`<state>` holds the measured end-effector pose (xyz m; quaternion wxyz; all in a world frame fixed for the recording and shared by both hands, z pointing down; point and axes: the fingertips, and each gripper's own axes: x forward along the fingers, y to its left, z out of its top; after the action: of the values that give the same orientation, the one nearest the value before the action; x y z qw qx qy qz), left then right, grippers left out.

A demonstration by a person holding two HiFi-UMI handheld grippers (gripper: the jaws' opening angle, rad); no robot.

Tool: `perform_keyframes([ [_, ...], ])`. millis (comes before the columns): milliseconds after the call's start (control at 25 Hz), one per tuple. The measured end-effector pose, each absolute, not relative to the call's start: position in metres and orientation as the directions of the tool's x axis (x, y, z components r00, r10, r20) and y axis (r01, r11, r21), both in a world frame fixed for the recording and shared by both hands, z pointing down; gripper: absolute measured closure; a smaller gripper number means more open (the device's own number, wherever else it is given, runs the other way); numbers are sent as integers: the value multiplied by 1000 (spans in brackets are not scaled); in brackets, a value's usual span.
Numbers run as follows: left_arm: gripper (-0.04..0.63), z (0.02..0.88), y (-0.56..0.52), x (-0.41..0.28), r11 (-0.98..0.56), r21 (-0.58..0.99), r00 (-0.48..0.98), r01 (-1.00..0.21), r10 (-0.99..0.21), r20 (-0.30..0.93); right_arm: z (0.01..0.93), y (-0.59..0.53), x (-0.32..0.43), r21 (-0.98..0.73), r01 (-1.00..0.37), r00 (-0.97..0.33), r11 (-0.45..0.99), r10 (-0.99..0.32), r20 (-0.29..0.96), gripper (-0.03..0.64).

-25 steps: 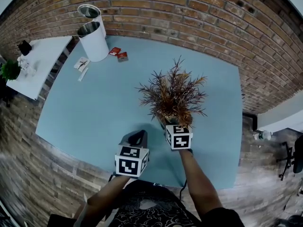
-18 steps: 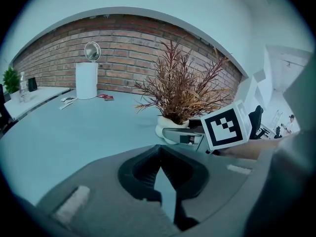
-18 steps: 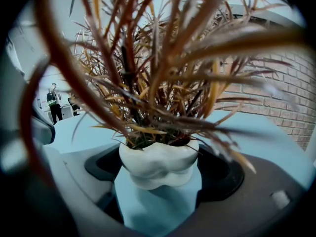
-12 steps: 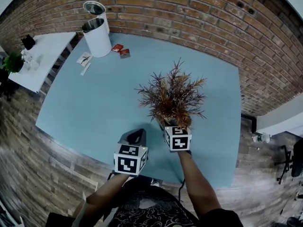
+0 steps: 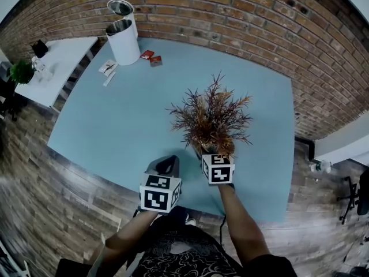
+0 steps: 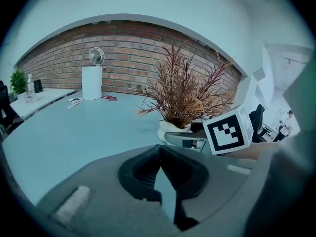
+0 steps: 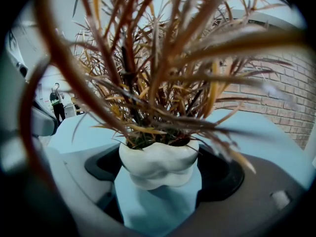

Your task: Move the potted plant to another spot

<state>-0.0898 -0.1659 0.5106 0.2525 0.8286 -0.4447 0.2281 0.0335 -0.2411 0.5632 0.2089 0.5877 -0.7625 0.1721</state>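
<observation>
**A:** jaws: right gripper (image 5: 214, 157) has them apart, one on each side of the white pot (image 7: 159, 164), pads close to its flanks, no visible bite. left gripper (image 5: 168, 165) jaws are together, nothing in them

**B:** where's the plant?

**A:** potted plant (image 5: 210, 119) stands upright on the blue surface (image 5: 115, 126), near-right part, just ahead of the right gripper. pot base looks down on the surface, with a tight shadow under it in the right gripper view. left gripper hovers just beside, on the plant's left, not touching it

**B:** so progress?

**A:** early, by my read. approach is done and the pot is bracketed. left to do: close on the pot, lift, carry, set down somewhere else. there's bare surface to the left and out toward the white bin (image 5: 125, 39). foliage is wide and the pot is small, so I'd expect it to be top-heavy once lifted

**B:** any change vs a second ago?

**A:** plant and both grippers sit at the same place in the head view. the bin, the red packets (image 5: 151, 58) and the white side table (image 5: 57, 56) have slid up and right in frame, and so has the surface's near-left edge. reads as the head turning, not the pot travelling. can't confirm any shift of the pot on the surface
</observation>
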Motion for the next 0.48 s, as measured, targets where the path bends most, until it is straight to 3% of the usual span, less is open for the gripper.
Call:
perform_keyframes([
  [480,595,509,-131,-93,-467,215,493,-858,-630,600,564,-205,26,-18,-963,-238,269,-816,526,155],
])
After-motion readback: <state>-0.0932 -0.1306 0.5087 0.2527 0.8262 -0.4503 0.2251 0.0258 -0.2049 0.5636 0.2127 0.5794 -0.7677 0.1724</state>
